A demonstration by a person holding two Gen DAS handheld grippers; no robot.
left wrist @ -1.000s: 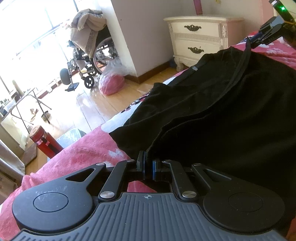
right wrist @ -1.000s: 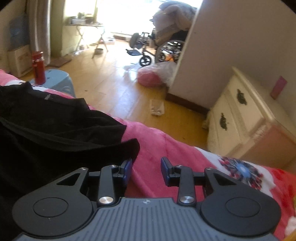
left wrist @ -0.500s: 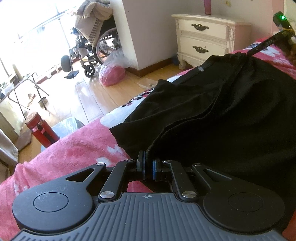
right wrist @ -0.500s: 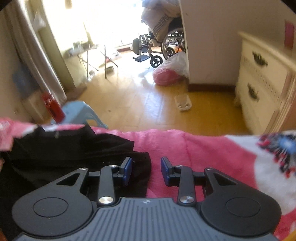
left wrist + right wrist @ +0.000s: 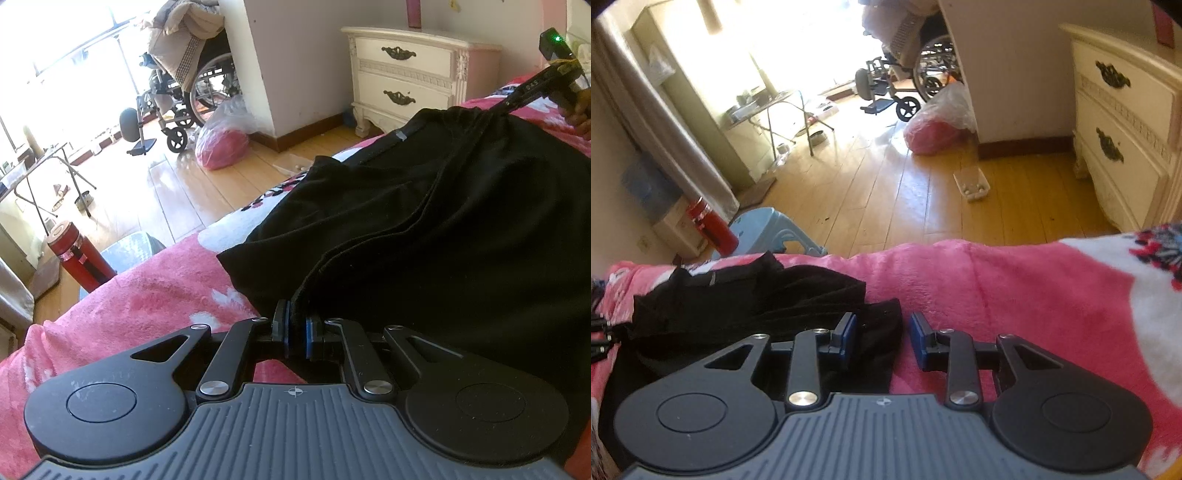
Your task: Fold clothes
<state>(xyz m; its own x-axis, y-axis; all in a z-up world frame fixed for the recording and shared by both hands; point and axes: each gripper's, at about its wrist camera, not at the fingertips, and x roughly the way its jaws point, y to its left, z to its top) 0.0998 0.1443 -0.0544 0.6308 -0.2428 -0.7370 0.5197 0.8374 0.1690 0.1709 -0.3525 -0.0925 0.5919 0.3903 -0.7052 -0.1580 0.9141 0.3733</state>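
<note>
The black garment point(image 5: 461, 221) lies spread over the pink flowered blanket point(image 5: 140, 302) that covers the bed, its folded layers running along the bed's floor-side edge. One corner of the garment stops just short of that edge; a strip of blanket shows between cloth and drop-off.

The left gripper point(image 5: 297, 334) is clamped tight on a hem of the garment, the dark cloth pinched between its blue pads at the near corner of the fabric. The right gripper point(image 5: 881, 341) has its jaws apart; another corner of the garment point(image 5: 746, 306) lies under and between them, reaching past the left pad, while the right pad stands over bare blanket point(image 5: 1015, 288). No pad presses the cloth. In the left wrist view the right gripper point(image 5: 524, 92) shows at the garment's far end, with part of a hand point(image 5: 580, 110) behind it.

To the right of the garment the blanket is open up to its white patterned patch.

Beyond the bed edge lies wooden floor point(image 5: 886, 192). A pale blue stool point(image 5: 768, 229) with a red flask point(image 5: 713, 229) stands close against the bed, and a cream nightstand point(image 5: 1126, 122) stands near its far corner. A clear plastic bag point(image 5: 221, 136) holding something pink sits on the floor beside a wall corner, a wheelchair point(image 5: 184, 96) behind it. A small white tray point(image 5: 971, 182) lies on the boards; its contents cannot be made out.
</note>
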